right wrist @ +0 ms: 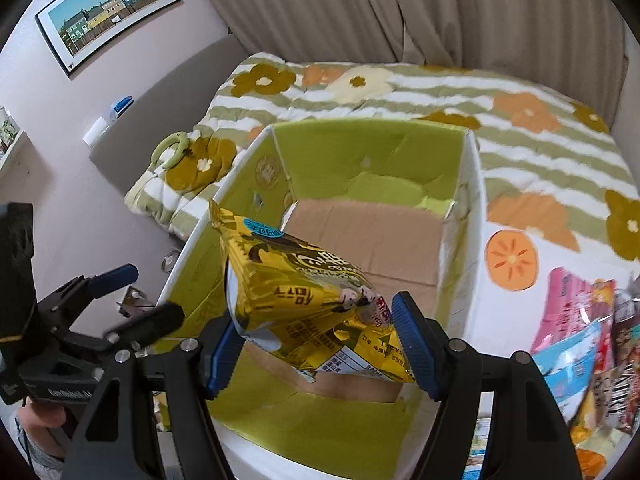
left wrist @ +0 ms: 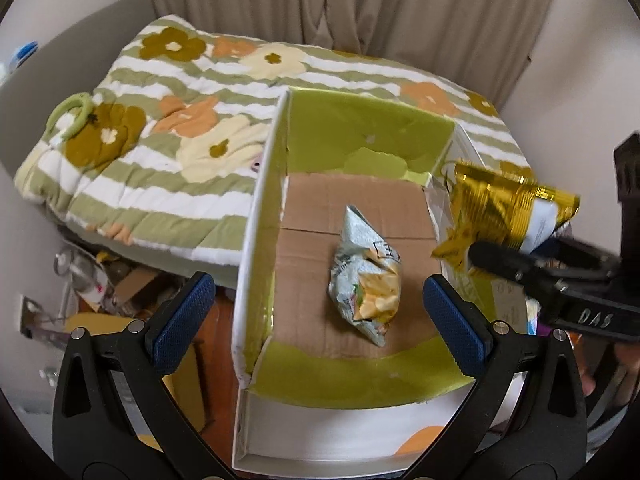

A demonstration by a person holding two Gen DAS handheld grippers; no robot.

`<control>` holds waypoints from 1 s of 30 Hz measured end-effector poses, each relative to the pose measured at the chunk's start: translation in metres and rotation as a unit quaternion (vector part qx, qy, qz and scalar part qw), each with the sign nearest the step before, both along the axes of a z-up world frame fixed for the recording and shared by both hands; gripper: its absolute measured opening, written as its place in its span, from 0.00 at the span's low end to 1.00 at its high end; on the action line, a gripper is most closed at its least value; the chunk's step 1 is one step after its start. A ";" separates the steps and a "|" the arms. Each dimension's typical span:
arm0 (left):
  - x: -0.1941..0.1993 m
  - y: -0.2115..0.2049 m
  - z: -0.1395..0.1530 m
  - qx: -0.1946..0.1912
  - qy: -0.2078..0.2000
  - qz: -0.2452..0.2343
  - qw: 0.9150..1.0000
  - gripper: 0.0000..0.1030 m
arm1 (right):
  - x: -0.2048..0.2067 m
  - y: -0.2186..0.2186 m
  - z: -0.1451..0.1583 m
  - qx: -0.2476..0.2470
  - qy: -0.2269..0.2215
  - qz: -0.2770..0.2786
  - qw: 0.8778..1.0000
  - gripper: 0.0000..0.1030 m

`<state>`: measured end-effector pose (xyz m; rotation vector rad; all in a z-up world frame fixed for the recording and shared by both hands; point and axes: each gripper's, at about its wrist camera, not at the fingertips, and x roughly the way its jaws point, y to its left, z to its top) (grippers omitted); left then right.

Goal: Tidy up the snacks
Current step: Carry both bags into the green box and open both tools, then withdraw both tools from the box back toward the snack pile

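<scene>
An open cardboard box with green inner walls stands against the bed; it also shows in the right wrist view. A pale blue snack bag lies on its brown floor. My left gripper is open and empty, just above the box's near end. My right gripper is shut on a gold snack bag and holds it over the box's near left wall. The gold bag also shows in the left wrist view, by the box's right wall.
A flowered green-striped quilt covers the bed behind the box. Several more snack bags lie to the right of the box. Clutter sits on the floor at the left. Curtains hang behind.
</scene>
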<state>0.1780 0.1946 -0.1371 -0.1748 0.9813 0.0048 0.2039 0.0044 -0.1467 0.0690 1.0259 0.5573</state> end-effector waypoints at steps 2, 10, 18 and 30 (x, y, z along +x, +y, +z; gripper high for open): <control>-0.001 0.001 0.001 0.001 -0.003 0.002 1.000 1.00 | 0.000 0.001 -0.004 0.002 0.004 0.003 1.000 0.66; -0.007 -0.001 0.001 0.015 -0.006 0.012 1.000 1.00 | 0.001 -0.012 -0.014 0.046 0.025 -0.012 0.999 1.00; -0.012 -0.004 0.004 0.008 -0.007 0.015 1.000 1.00 | -0.008 -0.011 -0.008 0.005 0.012 -0.002 1.000 1.00; -0.031 -0.010 0.038 0.026 -0.051 0.002 0.998 1.00 | -0.031 -0.020 0.022 -0.007 -0.034 -0.023 0.999 1.00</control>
